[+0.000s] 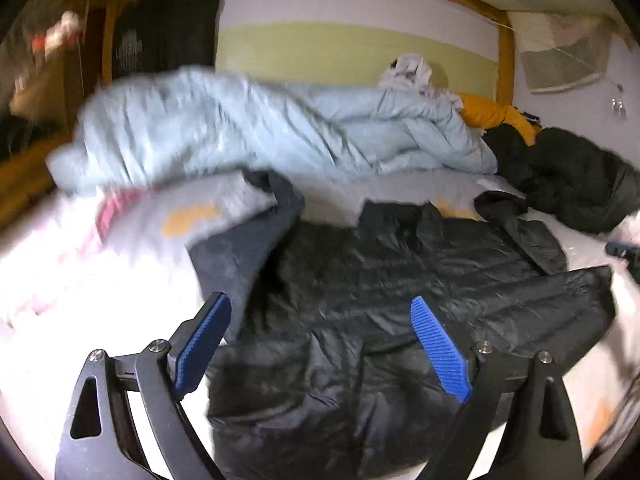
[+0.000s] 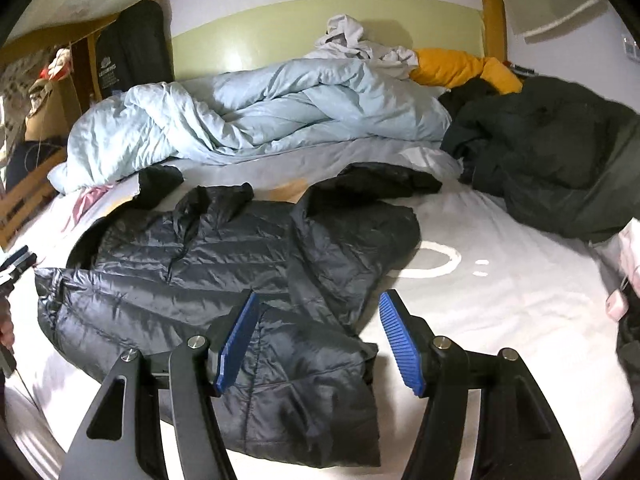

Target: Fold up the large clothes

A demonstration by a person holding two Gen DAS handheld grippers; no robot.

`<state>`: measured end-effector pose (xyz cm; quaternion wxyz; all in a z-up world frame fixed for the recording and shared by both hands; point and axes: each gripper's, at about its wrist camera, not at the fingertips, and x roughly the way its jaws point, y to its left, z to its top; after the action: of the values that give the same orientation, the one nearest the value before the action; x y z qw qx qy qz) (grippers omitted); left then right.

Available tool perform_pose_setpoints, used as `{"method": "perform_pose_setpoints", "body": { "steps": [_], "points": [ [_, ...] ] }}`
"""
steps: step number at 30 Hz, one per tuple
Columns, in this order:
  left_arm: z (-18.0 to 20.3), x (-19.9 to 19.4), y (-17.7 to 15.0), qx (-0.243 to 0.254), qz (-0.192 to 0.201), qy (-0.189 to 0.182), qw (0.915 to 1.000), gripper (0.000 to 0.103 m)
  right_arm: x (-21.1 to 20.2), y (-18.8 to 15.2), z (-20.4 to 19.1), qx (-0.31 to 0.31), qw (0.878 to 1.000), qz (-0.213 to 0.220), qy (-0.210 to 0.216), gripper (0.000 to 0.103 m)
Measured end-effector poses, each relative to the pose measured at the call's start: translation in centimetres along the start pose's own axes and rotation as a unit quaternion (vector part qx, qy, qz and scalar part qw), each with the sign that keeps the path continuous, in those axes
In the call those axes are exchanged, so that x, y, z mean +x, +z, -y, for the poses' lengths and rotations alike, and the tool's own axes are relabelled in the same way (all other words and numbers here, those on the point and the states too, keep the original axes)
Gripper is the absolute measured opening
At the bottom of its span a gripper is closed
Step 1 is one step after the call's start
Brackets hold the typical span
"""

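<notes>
Right wrist view: a dark puffer jacket (image 2: 240, 280) is spread on the white bed (image 2: 500, 340), and the right gripper (image 2: 316, 340) is held spread above its near hem, pinching nothing. The left gripper (image 1: 320, 344) is likewise spread and empty over the jacket. Each hem corner should be pinched through both layers before anything is lifted, so the slippery shell is folded evenly.
</notes>
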<state>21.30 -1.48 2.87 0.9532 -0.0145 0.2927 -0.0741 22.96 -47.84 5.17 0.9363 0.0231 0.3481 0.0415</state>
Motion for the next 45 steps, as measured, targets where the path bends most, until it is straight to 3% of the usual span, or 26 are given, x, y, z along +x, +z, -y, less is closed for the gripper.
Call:
{"method": "perform_pose_setpoints", "body": {
  "steps": [3,6,10,15,19,29,36,42,45],
  "points": [
    [-0.9,1.7,-0.6,-0.033,-0.038,-0.025,0.9984,0.091,0.6,-0.2,-0.5,0.007,1.0,-0.011,0.018,0.065],
    [-1.2,3.9,-1.5,-0.033,-0.085,-0.006,0.9958,0.089,1.9,-0.7,-1.3,0.003,0.999,-0.034,0.036,0.065],
    [-2.8,6.9,-3.2,-0.082,-0.152,-0.006,0.985,0.083,4.9,-2.0,-2.8,-0.016,0.996,-0.081,0.021,0.052],
    [-3.0,8.4,-4.2,-0.08,-0.183,0.016,0.9798,0.083,8.1,-3.1,-3.1,-0.032,0.988,-0.15,-0.028,0.047],
    [-2.5,9.1,-4.7,-0.061,-0.203,0.033,0.9767,0.084,9.7,-3.7,-1.5,0.021,0.981,-0.195,-0.003,0.047],
    [-2.7,8.9,-4.9,-0.069,-0.213,0.037,0.9739,0.084,10.0,-4.0,-1.9,0.005,0.979,-0.204,-0.012,0.047],
    [-2.1,7.6,-4.0,-0.049,-0.178,0.048,0.9816,0.083,9.3,-3.5,-2.0,-0.001,0.981,-0.191,-0.017,0.047],
    [-2.0,4.9,-2.3,-0.051,-0.115,0.029,0.9916,0.083,7.7,-2.6,-2.2,-0.009,0.988,-0.154,-0.02,0.048],
    [-1.7,3.8,-1.6,-0.029,-0.084,0.033,0.9955,0.083,5.7,-1.7,-2.1,0.005,0.996,-0.085,-0.005,0.048]
  ]
}}
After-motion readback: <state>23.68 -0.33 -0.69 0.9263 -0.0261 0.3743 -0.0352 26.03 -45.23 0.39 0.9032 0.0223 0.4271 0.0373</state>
